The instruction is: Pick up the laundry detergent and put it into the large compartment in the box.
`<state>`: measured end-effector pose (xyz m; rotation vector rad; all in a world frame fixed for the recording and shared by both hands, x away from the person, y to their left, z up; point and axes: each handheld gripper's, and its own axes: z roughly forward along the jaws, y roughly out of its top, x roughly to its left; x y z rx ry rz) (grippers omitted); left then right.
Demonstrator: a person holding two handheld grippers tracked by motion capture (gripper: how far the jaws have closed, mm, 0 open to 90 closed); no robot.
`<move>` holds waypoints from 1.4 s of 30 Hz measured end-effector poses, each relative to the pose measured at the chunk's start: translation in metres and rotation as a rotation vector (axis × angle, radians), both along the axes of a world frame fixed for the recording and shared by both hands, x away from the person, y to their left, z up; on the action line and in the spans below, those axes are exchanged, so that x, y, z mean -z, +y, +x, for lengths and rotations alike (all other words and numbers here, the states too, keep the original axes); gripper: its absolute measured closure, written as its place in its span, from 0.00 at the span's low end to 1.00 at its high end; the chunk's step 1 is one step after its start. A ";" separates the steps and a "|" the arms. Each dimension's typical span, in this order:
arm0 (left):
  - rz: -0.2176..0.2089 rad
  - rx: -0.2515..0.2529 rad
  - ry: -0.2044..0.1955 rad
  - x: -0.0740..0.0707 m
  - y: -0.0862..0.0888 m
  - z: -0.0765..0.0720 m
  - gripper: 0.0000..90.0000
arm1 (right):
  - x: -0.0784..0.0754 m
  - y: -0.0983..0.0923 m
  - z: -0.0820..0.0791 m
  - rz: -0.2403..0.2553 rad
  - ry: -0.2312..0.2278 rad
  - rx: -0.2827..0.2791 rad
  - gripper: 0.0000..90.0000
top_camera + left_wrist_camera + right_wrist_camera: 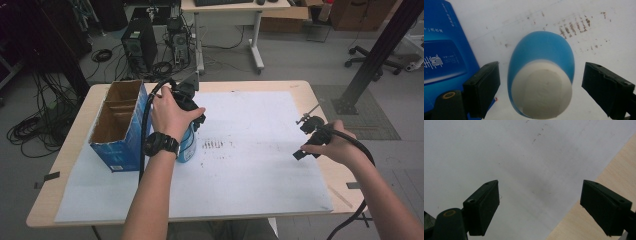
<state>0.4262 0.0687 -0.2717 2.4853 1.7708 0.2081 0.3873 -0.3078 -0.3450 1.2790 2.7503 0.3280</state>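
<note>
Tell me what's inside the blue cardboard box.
The blue cardboard box stands open-topped; the high view shows brown inner walls and a divider. Its bottom is hidden, so any contents cannot be seen.

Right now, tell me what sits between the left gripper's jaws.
A blue bottle with a white cap stands between the open jaws of the left gripper, untouched; see the left gripper view.

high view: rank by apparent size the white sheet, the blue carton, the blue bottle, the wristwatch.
1. white sheet, covers most of the tabletop
2. blue carton, open-topped, left of the bottle
3. blue bottle and wristwatch: unsure. The hand and left gripper hide most of the bottle, so they look similar.
</note>
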 end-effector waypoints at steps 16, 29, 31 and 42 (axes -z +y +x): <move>0.002 0.007 0.013 0.013 0.001 0.002 0.18 | 0.003 -0.001 -0.001 0.000 0.006 0.003 0.18; 0.014 0.008 0.011 0.020 0.003 0.003 0.20 | 0.004 0.000 -0.001 -0.002 0.008 0.002 0.17; 0.014 0.009 0.012 0.021 0.003 0.003 0.21 | 0.004 -0.001 0.000 -0.001 0.006 0.002 0.18; 0.018 0.015 0.018 0.025 0.003 0.004 0.34 | 0.004 -0.001 0.000 -0.001 0.006 0.001 0.18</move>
